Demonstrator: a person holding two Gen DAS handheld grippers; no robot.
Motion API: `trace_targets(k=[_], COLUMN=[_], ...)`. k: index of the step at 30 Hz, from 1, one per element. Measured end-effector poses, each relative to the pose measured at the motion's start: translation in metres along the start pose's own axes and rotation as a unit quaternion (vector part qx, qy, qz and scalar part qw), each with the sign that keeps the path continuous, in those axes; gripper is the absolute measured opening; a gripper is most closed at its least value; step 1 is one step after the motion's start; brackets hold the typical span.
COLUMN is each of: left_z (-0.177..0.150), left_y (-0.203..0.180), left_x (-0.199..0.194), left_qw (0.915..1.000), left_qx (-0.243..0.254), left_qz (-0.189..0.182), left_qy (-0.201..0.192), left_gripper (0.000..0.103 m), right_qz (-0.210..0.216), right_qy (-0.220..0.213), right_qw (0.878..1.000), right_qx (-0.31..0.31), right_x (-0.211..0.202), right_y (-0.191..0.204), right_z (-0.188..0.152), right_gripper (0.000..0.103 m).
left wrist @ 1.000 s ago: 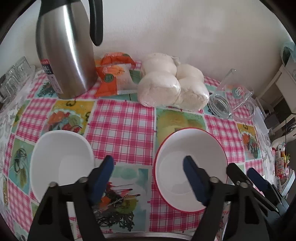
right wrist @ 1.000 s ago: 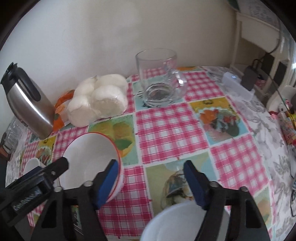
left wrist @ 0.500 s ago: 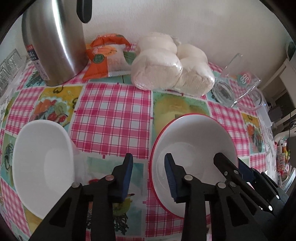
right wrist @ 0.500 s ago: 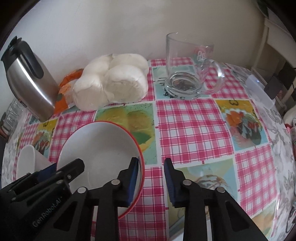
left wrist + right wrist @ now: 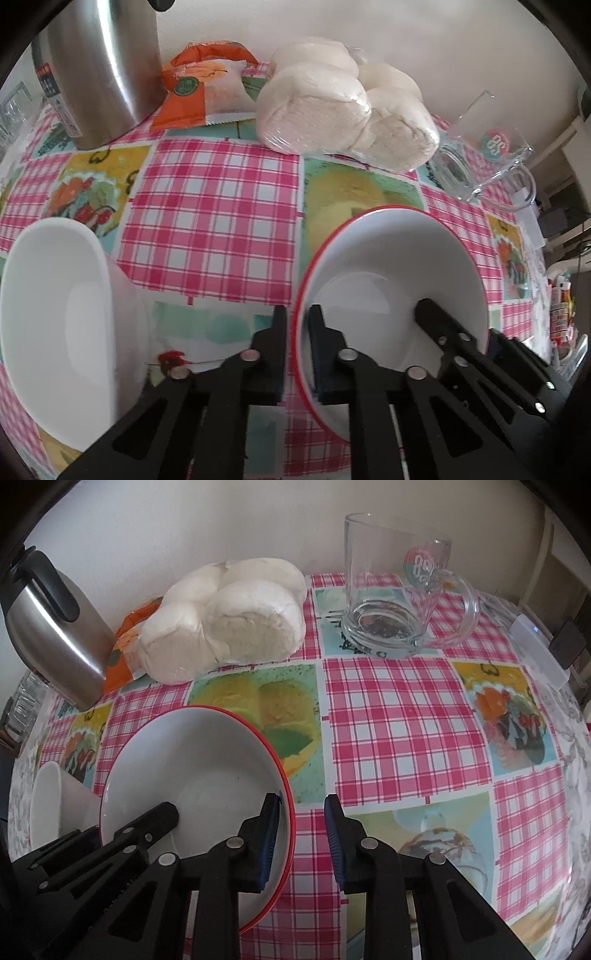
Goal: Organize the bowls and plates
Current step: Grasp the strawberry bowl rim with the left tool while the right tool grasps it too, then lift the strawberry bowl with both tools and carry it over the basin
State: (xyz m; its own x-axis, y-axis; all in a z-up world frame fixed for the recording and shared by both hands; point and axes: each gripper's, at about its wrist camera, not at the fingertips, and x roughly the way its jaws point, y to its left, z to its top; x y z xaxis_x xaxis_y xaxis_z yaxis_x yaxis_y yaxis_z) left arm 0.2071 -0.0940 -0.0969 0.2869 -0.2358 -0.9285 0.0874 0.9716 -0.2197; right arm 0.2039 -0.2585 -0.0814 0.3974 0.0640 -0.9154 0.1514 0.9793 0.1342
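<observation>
Both the left gripper (image 5: 297, 347) and the right gripper (image 5: 301, 843) show matte-black angular plastic linkages, silver rivets at the pivots, and ribbed blue pads (image 5: 269, 843).

Both wrist cameras looked steeply down, close over the table; both saw the red-rimmed bowl (image 5: 399, 258) (image 5: 192, 760), toward twelve o'clock the wall.

My left tool (image 5: 297, 347) pinches the near rim of the red-edged bowl (image 5: 391, 258), one finger inside and one outside. My right tool (image 5: 476, 343) grips the same bowl on the other side. A plain white bowl (image 5: 55, 317) sits to the left on the checked counter (image 5: 218, 221). Farther back stand a shiny steel jug (image 5: 99, 70), an orange packet (image 5: 203, 88), wrapped white buns (image 5: 343, 110) and a glass mug (image 5: 484, 147).
</observation>
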Motion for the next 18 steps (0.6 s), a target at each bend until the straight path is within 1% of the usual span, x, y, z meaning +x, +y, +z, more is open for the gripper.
trace_targets(k=[2, 4, 7, 10, 12, 13, 18], left_z=[-0.001, -0.003, -0.008, -0.014, -0.021, -0.018, -0.023], left_y=[0.0, 0.0, 0.001, 0.002, 0.004, 0.004, -0.004], left_x=[0.0, 0.001, 0.0, -0.004, -0.011, -0.016, -0.045], left_qw=[1.0, 0.9998, 0.9997, 0.9996, 0.9991, 0.9988, 0.9969], left_qx=[0.0, -0.004, -0.004, -0.003, -0.003, -0.003, 0.008], left_qz=[-0.006, -0.018, -0.025, -0.027, -0.037, -0.042, -0.053], left_qy=[-0.001, -0.001, -0.005, -0.01, -0.019, -0.023, -0.058], left_gripper=[0.008, 0.009, 0.008, 0.008, 0.008, 0.008, 0.008], right_qz=[0.009, 0.014, 0.019, 0.024, 0.032, 0.034, 0.03], right_qy=[0.005, 0.007, 0.0, -0.004, -0.01, -0.016, -0.056], right_qw=[1.0, 1.0, 1.0, 1.0, 0.999, 0.999, 0.998], right_qx=[0.002, 0.001, -0.004, -0.003, 0.001, 0.004, -0.003], right_x=[0.002, 0.002, -0.003, -0.009, -0.016, -0.021, -0.055], right_y=[0.0, 0.002, 0.004, 0.004, 0.002, 0.001, 0.001], right_z=[-0.001, -0.002, -0.004, -0.008, -0.01, -0.011, -0.015], right_gripper=[0.024, 0.016, 0.009, 0.009, 0.009, 0.009, 0.009])
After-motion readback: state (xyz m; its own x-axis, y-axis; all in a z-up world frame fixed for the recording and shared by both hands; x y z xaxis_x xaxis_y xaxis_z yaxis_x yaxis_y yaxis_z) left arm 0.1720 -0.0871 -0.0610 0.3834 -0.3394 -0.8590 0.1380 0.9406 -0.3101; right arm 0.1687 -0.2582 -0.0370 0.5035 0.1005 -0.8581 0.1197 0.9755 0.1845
